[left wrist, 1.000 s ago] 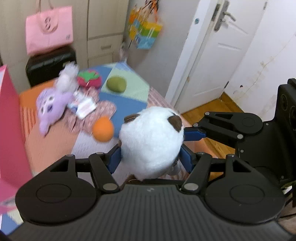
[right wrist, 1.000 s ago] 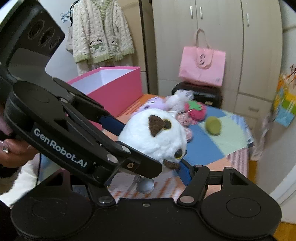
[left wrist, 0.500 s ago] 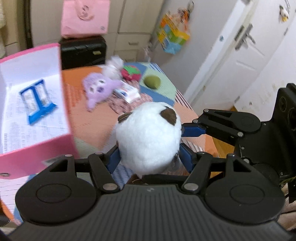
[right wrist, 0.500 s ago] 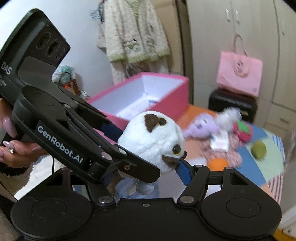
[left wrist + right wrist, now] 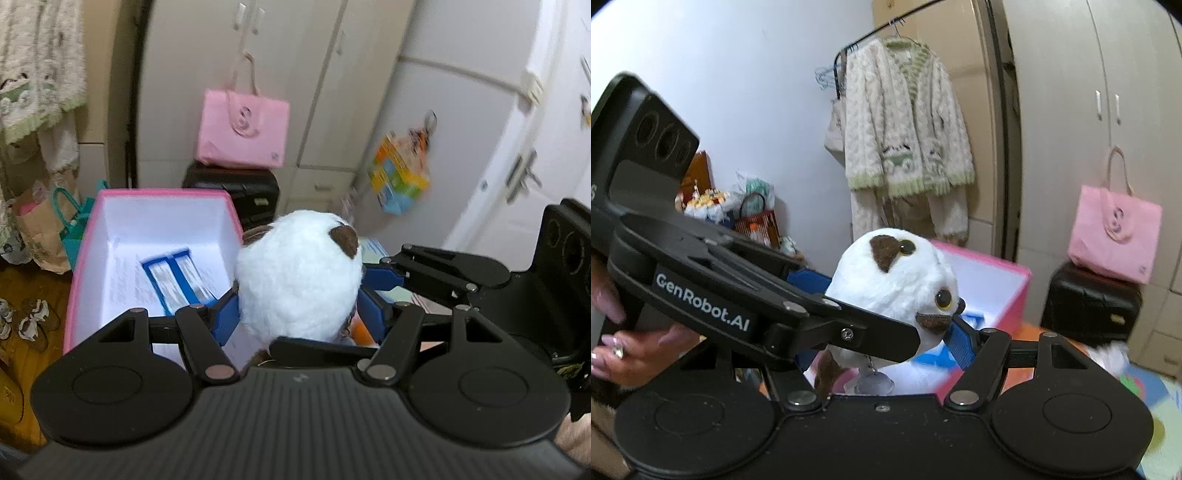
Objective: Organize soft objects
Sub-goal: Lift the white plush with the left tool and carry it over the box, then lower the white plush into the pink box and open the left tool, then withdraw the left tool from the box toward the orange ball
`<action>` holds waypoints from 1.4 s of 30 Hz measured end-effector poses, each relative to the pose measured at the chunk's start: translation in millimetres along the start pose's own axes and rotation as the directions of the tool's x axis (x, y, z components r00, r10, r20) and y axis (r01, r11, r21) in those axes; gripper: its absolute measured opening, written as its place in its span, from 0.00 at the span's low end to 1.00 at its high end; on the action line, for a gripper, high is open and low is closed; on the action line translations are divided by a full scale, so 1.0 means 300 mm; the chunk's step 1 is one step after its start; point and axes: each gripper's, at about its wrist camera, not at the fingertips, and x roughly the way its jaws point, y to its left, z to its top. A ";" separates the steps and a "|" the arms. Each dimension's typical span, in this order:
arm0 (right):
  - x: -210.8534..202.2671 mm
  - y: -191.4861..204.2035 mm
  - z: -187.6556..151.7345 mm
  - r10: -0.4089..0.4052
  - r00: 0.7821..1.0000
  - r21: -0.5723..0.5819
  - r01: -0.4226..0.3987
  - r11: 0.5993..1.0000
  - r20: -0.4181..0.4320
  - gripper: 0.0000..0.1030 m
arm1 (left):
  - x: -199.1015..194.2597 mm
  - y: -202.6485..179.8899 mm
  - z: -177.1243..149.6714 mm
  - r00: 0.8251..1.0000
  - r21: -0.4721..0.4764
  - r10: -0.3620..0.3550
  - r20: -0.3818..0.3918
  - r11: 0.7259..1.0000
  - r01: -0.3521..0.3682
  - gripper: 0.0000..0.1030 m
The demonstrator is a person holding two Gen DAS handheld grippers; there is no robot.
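A white plush toy (image 5: pixel 295 273) with brown ear patches and amber eyes is held in the air by both grippers. My left gripper (image 5: pixel 299 314) is shut on its sides with blue pads. My right gripper (image 5: pixel 886 332) is shut on the same toy (image 5: pixel 897 280) from the other side. The left gripper's body crosses the right wrist view at left. An open pink box (image 5: pixel 110 206) with a white inside lies just beyond and left of the toy; it also shows in the right wrist view (image 5: pixel 1015 280). A blue-framed item (image 5: pixel 177 277) lies in the box.
A pink tote bag (image 5: pixel 242 133) sits on a black case (image 5: pixel 236 192) by the wardrobe. A cream cardigan (image 5: pixel 905 147) hangs on a rail. Bags (image 5: pixel 44 225) and slippers (image 5: pixel 26 321) lie on the wood floor left of the box. A white door (image 5: pixel 535 166) is at right.
Both grippers have carried the plush toy left, away from the mat with the other toys, and up to the pink box, which now lies right beyond it.
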 end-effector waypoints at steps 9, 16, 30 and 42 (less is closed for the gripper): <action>0.237 -0.086 0.026 0.061 0.998 0.048 -0.059 0.997 -0.036 0.72 | 0.134 0.214 0.048 0.999 -0.111 0.030 -0.013 0.993 -0.032 0.63; 0.384 -0.144 -0.050 0.110 0.980 0.106 -0.093 0.990 -0.168 0.72 | 0.266 0.328 0.003 0.989 -0.164 0.039 -0.140 0.985 -0.061 0.64; 0.479 -0.130 -0.074 0.014 0.954 -0.014 -0.019 1.000 -0.301 0.73 | 0.391 0.388 -0.036 0.971 -0.203 0.052 -0.231 0.974 -0.101 0.64; 0.397 -0.109 -0.063 -0.025 0.948 -0.025 0.018 1.000 -0.317 0.74 | 0.272 0.333 -0.046 0.986 -0.152 0.111 -0.128 0.980 -0.130 0.66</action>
